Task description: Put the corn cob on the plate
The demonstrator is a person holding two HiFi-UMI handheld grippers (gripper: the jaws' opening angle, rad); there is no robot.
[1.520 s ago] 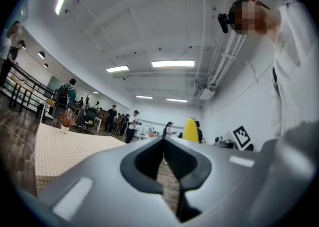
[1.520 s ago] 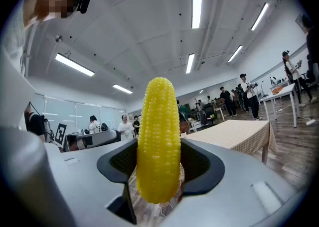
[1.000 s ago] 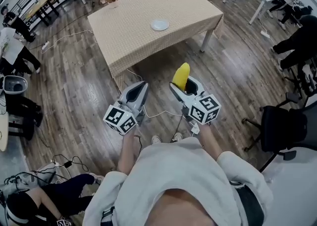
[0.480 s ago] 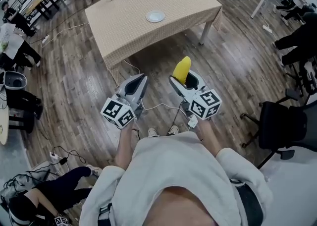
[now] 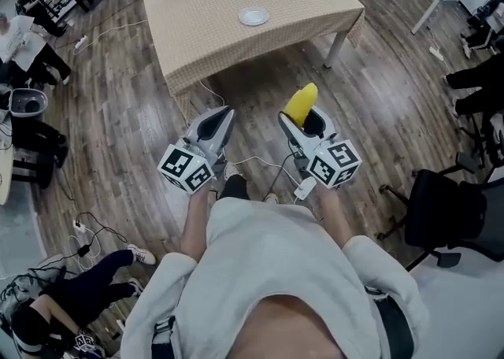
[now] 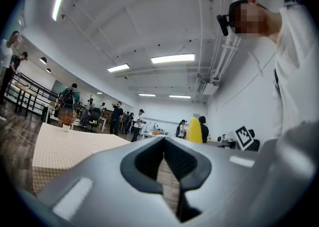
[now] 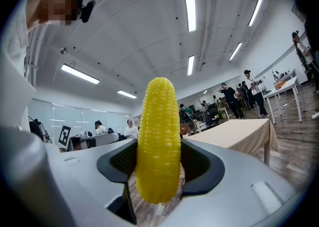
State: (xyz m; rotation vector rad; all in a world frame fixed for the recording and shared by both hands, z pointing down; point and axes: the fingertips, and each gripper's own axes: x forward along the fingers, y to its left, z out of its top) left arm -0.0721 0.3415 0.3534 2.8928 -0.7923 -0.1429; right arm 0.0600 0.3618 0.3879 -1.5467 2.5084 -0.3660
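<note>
A yellow corn cob (image 5: 300, 104) (image 7: 158, 136) stands upright in my right gripper (image 5: 305, 120) (image 7: 158, 171), whose jaws are shut on its lower part. A small white plate (image 5: 253, 16) lies on the tan checked table (image 5: 213, 11) at the top of the head view, well ahead of both grippers. My left gripper (image 5: 216, 127) (image 6: 169, 171) is held beside the right one over the wooden floor, its jaws closed with nothing between them. In the left gripper view the corn cob (image 6: 194, 130) shows at the right.
The table's white leg (image 5: 337, 46) stands ahead on the right. A black office chair (image 5: 441, 216) is at the right. A white cable (image 5: 264, 164) runs on the floor below the grippers. People sit and stand at the left and far right edges.
The table and plate have shifted slightly in the head view as the person moves. Both grippers hold the same pose and the corn cob stays gripped.
</note>
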